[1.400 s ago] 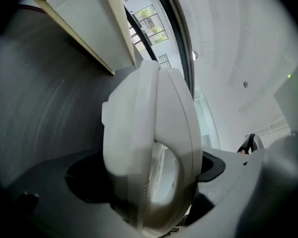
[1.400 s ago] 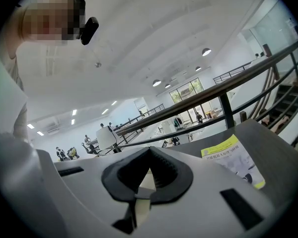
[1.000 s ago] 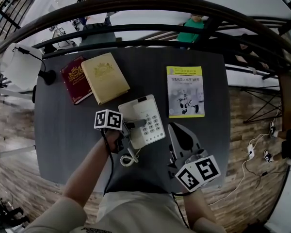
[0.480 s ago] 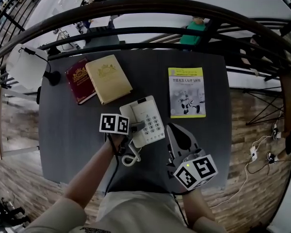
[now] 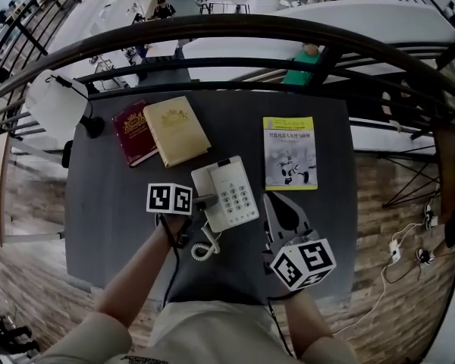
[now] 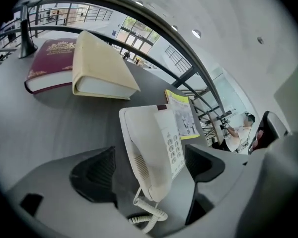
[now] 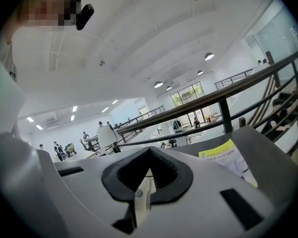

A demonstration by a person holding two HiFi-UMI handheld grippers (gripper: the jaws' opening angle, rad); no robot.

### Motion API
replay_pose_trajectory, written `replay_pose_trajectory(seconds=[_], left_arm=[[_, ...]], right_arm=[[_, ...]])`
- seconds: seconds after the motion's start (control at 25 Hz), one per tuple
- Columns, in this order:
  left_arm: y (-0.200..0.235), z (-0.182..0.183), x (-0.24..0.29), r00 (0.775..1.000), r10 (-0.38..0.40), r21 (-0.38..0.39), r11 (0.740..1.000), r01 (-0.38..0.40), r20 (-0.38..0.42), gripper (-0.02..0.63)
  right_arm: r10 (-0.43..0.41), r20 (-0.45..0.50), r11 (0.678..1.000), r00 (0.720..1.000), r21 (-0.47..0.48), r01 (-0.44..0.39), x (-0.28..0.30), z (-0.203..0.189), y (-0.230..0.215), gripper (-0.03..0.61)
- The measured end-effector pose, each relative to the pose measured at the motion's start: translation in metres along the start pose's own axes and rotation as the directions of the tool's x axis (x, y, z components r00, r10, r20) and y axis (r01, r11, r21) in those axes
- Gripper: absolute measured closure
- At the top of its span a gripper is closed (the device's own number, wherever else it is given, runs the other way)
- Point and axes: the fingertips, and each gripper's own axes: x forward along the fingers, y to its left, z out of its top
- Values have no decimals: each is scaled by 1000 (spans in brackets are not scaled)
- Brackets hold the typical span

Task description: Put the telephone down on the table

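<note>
Left tool point(image 6: 150, 168) spread wide either side of the one telephone point(image 5: 225, 194), flat on the desk point(image 5: 121, 211). Right tool point(image 7: 149, 155) pressed together on nothing, just beside it. Further back, two books touching, red point(image 5: 134, 133) and tan point(image 5: 177, 130), plus one yellow booklet point(image 5: 290, 152).

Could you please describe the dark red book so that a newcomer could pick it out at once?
Start at the dark grey table and go to its far left corner, beside the lamp's black base. Two books lie there; the dark red book is the left one, nearer the lamp, its right edge under the cream book.
</note>
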Motion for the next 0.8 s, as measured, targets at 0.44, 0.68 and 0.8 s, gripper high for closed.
replay_pose_trajectory(seconds=[0.44, 0.68, 0.8], left_arm=[[-39, 11, -65, 985, 11, 118, 992, -32, 173, 370], [-66, 25, -118, 948, -12, 175, 984, -46, 317, 480], [-83, 32, -147, 927, -46, 218, 975, -39, 372, 508]], right_arm=[[-7, 26, 998, 1000, -65, 9, -12, 19, 8, 577], [9, 72, 996, 997, -94, -3, -24, 43, 25, 577], [20, 100, 994, 995, -111, -9, -30, 57, 36, 577]])
